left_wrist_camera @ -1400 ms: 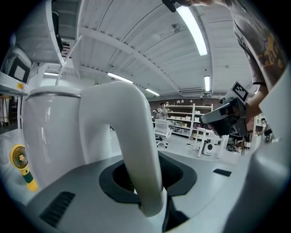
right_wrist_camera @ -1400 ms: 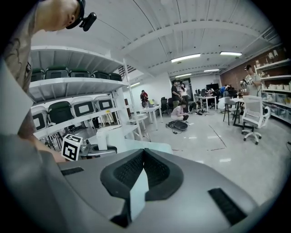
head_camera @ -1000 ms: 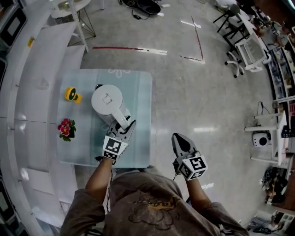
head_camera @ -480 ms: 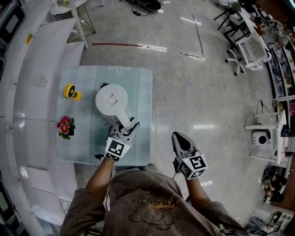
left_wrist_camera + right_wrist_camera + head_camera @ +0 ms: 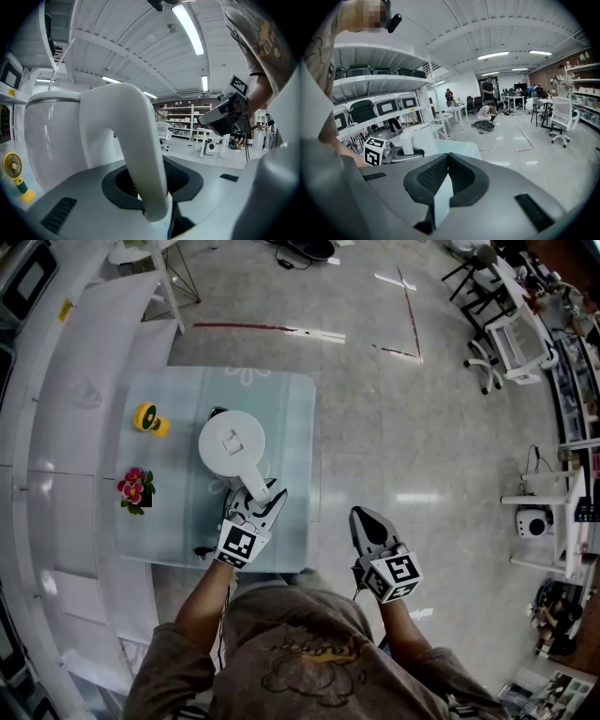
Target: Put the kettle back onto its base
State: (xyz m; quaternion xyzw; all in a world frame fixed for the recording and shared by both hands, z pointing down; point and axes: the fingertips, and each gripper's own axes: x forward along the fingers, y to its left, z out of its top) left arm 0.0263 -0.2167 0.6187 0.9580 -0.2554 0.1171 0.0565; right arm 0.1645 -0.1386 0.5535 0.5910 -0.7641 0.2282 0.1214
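A white kettle (image 5: 232, 443) stands on the pale blue table (image 5: 286, 404), its lid facing up and its handle (image 5: 251, 482) pointing toward me. My left gripper (image 5: 265, 493) has its jaws on either side of that handle, which curves down between them (image 5: 140, 154). The pads still touch the handle while the jaws are opening slightly. A dark sliver (image 5: 217, 412) peeks out at the kettle's far side, and I cannot tell whether it is the base. My right gripper (image 5: 364, 518) hangs over the floor to the right of the table, shut and holding nothing (image 5: 443, 176).
A small yellow fan (image 5: 148, 417) and a pot of red flowers (image 5: 134, 488) sit on the table's left part. A black cable (image 5: 200, 552) lies at the front edge. White shelving (image 5: 56, 409) runs along the left. Chairs (image 5: 497, 343) stand far right.
The kettle and my left gripper have shifted a little to the right on the table. My right gripper has stayed put.
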